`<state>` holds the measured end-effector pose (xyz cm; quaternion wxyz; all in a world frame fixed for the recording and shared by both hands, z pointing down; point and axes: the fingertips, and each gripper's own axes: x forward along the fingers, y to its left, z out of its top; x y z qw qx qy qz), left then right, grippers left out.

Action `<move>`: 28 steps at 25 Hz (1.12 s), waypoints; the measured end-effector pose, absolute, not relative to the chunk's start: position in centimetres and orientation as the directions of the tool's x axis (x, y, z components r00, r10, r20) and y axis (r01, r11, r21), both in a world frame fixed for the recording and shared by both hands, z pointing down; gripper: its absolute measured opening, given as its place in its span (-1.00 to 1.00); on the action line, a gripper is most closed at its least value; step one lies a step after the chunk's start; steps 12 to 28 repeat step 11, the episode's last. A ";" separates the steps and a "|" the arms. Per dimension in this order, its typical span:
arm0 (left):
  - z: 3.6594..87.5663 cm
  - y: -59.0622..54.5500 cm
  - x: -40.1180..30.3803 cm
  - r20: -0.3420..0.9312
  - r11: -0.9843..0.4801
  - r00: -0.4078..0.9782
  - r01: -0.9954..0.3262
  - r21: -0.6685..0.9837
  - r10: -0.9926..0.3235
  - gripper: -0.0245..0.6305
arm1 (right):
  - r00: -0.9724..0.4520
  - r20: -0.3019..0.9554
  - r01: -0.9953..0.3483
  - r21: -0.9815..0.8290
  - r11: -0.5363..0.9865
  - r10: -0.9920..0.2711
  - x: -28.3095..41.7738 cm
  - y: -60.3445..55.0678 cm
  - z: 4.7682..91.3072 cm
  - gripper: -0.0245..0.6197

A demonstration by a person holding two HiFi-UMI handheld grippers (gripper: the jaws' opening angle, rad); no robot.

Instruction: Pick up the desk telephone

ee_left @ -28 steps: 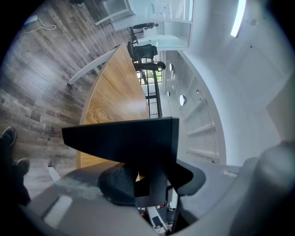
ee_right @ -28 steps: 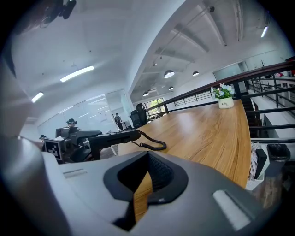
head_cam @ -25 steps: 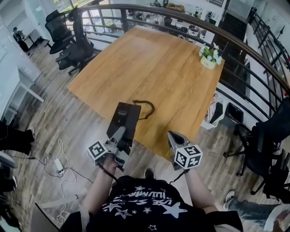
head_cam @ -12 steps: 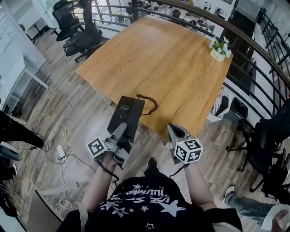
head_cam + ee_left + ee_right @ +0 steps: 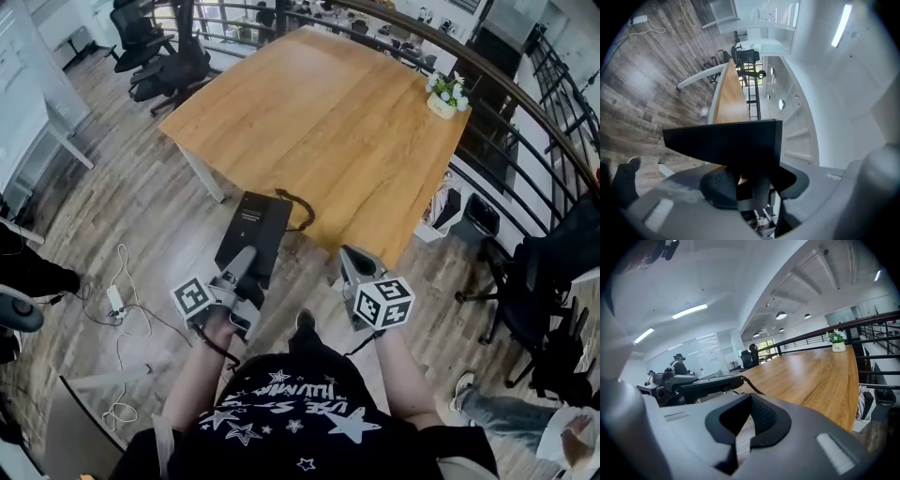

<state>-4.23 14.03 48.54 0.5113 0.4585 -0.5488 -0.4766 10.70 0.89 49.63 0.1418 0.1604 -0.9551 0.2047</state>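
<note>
The desk telephone is a flat black slab, and my left gripper is shut on its near end. It hangs over the wooden floor just off the near edge of the wooden table. Its dark cord loops onto the table edge. In the left gripper view the telephone fills the space between the jaws of my left gripper. My right gripper is to the right of the telephone, shut and holding nothing. The right gripper view shows the right gripper, with the telephone to its left.
A potted plant stands at the table's far right corner. A black railing runs behind the table. Office chairs stand far left and another chair at the right. A power strip with cables lies on the floor at left.
Both grippers have drawn back from the table together with the person. The telephone, held by the left gripper throughout, has come from the table's corner to over the floor.
</note>
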 end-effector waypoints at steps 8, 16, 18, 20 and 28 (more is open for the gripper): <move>46.9 17.1 -2.9 0.099 0.101 -0.053 -0.019 0.995 -0.994 -0.34 | -0.906 0.338 -0.370 -0.334 0.867 -0.256 12.6 4.5 48.4 -0.92; 47.2 18.6 -3.0 0.088 0.089 -0.049 -0.023 0.996 -0.995 -0.34 | -0.904 0.340 -0.372 -0.324 0.870 -0.259 12.6 6.1 48.5 -0.92; 47.2 18.6 -3.0 0.088 0.089 -0.049 -0.023 0.996 -0.995 -0.34 | -0.904 0.340 -0.372 -0.324 0.870 -0.259 12.6 6.1 48.5 -0.92; 47.2 18.6 -3.0 0.088 0.089 -0.049 -0.023 0.996 -0.995 -0.34 | -0.904 0.340 -0.372 -0.324 0.870 -0.259 12.6 6.1 48.5 -0.92; 47.2 18.6 -3.0 0.088 0.089 -0.049 -0.023 0.996 -0.995 -0.34 | -0.904 0.340 -0.372 -0.324 0.870 -0.259 12.6 6.1 48.5 -0.92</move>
